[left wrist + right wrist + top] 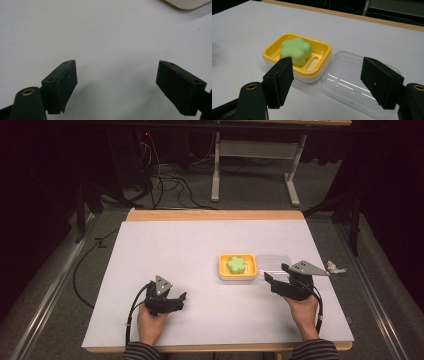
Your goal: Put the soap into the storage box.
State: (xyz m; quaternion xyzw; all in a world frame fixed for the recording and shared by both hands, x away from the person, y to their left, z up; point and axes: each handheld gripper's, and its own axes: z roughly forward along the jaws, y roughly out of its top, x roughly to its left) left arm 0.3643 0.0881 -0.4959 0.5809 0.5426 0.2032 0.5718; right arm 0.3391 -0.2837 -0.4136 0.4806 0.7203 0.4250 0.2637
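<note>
A yellow soap dish (238,267) (322,56) sits right of the table's middle, holding a green flower-shaped soap (236,264) (296,51). Its clear plastic lid (273,261) (352,80) lies open-side up just to the right of the dish. My right gripper (276,273) (329,80) hovers open close in front of the lid and dish, with nothing between its jaws. My left gripper (180,297) (117,82) is open over bare white table at the front left, well away from the dish, whose corner (187,3) peeks in at the top edge of the left gripper view.
The white table (165,250) has a wooden back edge (215,215). A small crumpled white scrap (335,267) lies at the table's right edge. Cables and a white frame (215,165) are on the floor beyond.
</note>
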